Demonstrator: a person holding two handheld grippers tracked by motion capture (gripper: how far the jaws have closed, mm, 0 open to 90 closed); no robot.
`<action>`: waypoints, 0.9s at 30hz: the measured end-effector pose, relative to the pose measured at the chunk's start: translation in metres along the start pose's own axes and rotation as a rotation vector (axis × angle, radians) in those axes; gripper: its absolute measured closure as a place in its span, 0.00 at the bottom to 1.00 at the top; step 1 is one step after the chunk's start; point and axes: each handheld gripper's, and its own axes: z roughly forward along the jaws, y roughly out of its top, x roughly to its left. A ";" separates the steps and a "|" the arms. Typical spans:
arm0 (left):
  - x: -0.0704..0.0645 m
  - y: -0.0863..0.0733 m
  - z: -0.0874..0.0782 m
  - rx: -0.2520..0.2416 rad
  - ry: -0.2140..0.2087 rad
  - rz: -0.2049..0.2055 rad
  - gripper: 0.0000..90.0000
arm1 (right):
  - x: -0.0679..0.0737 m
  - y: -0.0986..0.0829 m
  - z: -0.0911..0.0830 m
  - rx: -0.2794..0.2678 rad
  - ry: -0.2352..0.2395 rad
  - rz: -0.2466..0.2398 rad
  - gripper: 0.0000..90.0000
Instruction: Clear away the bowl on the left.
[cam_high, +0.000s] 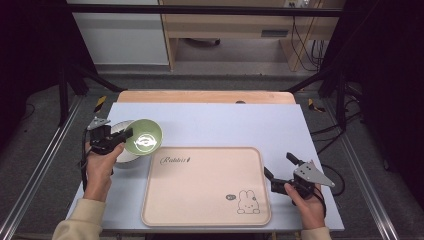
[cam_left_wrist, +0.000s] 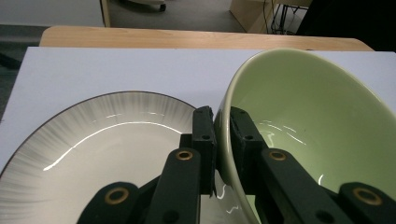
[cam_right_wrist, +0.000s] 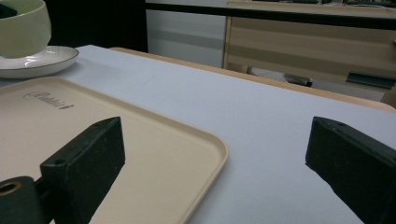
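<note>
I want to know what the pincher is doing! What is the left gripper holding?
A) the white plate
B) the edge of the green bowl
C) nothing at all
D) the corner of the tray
B: in the left gripper view, the left gripper has one jaw inside and one outside the rim of the green bowl, shut on it and tilting it above the white plate.

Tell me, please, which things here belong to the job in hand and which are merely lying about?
Apparently in play:
- green bowl, its rim clamped by the left gripper
- white plate beneath and beside it
- beige tray, a likely destination
- right gripper, open at the tray's right edge

Merely about:
- wooden cabinet beyond the table
- cables on the floor
</note>
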 end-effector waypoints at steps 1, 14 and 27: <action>-0.002 0.000 0.000 0.001 -0.004 0.003 0.92 | 0.000 0.000 0.000 0.000 -0.003 -0.001 0.05; -0.020 -0.003 0.004 0.019 -0.042 0.020 0.92 | -0.001 0.000 0.000 -0.002 -0.018 -0.012 0.05; -0.038 -0.007 0.003 0.024 -0.087 0.032 0.92 | -0.002 0.000 -0.002 -0.007 -0.012 -0.021 0.05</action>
